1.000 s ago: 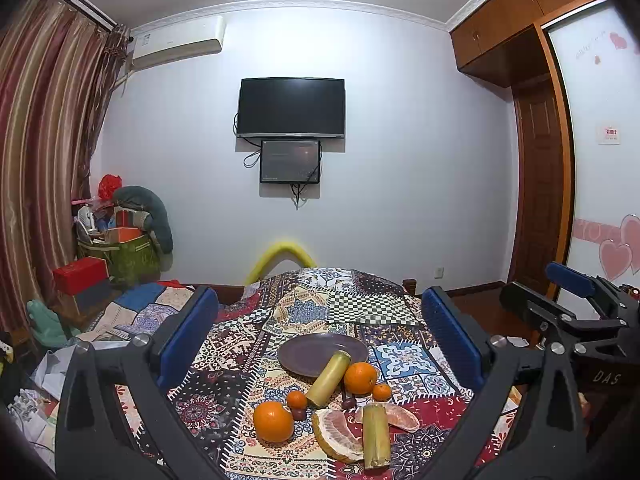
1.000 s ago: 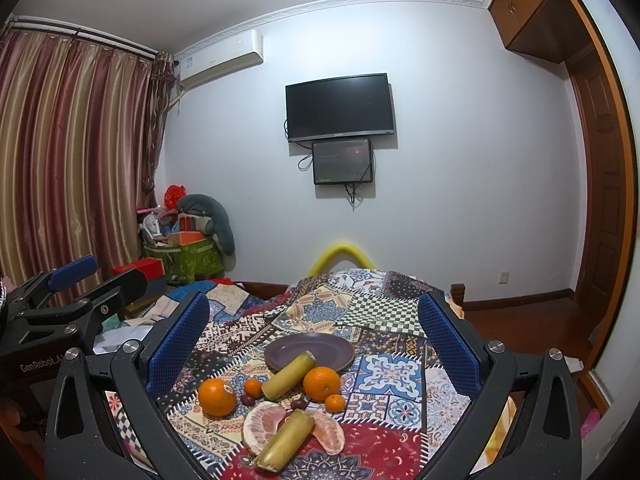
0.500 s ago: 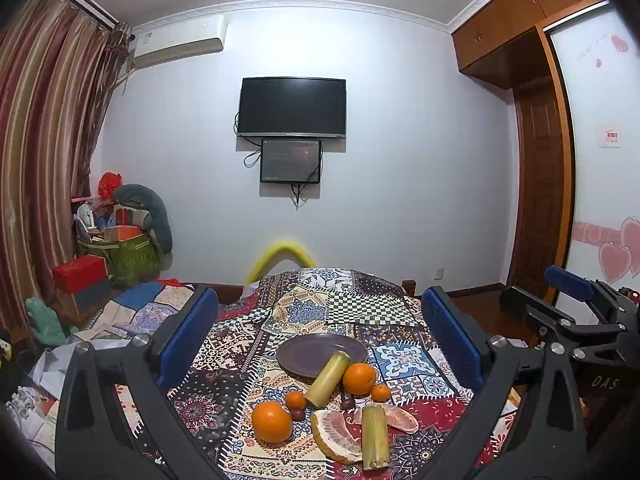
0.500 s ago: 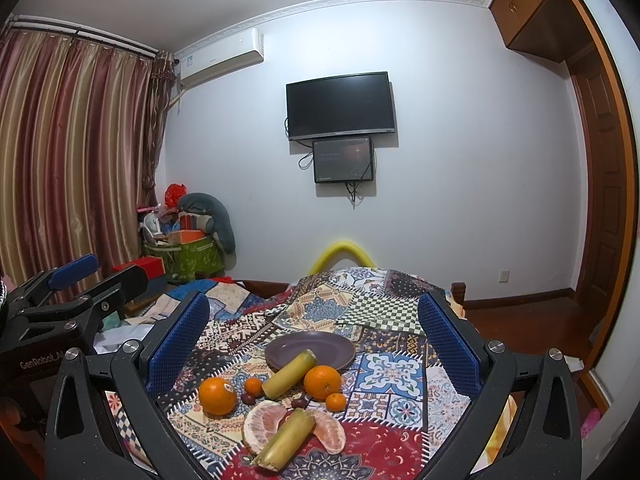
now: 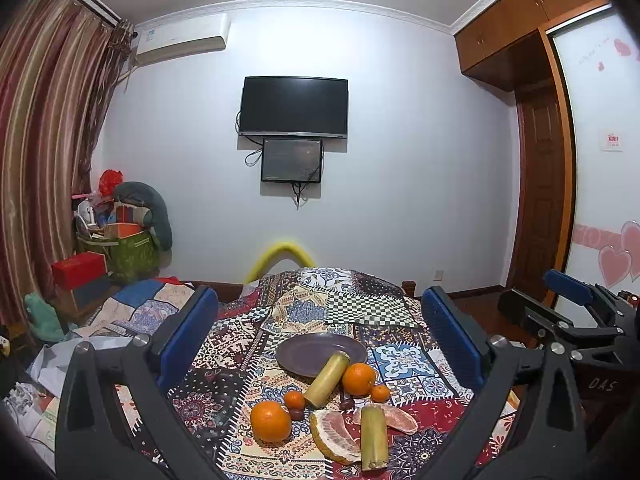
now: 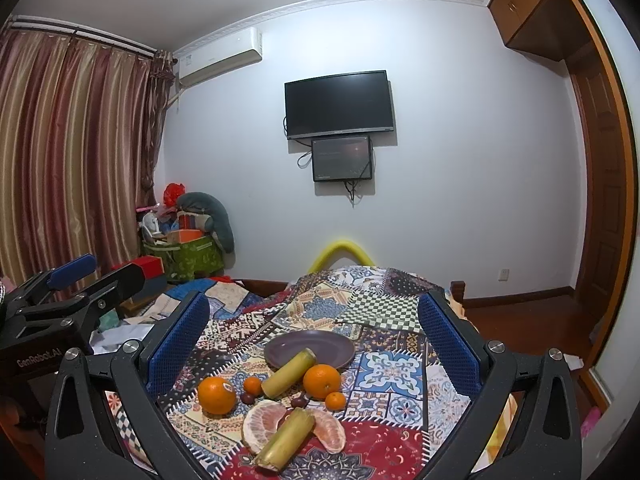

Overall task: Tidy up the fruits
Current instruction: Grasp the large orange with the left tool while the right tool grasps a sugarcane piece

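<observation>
**Colours on the patchwork cloth**

The patchwork cloth (image 5: pixel 348 308) mixes checks, florals and red medallions. On it: a dull purple plate (image 5: pixel 308 350), bright oranges (image 5: pixel 271 421), yellow-green cane pieces (image 5: pixel 374 436), pink-fleshed pomelo segments (image 6: pixel 264 426). Gripper pads (image 6: pixel 176 350) are blue.

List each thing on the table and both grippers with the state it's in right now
left gripper: open, empty
right gripper: open, empty
purple plate: one sugarcane end on rim
far sugarcane piece: lying, leaning on plate
near sugarcane piece: lying across pomelo
pomelo segments: peeled
oranges: whole

Oranges (image 6: pixel 216 395), tangerines (image 6: pixel 252 385), sugarcane pieces (image 6: pixel 289 373), pomelo wedges (image 6: pixel 264 425) — clustered just before empty purple plate (image 6: pixel 332 344).
</observation>
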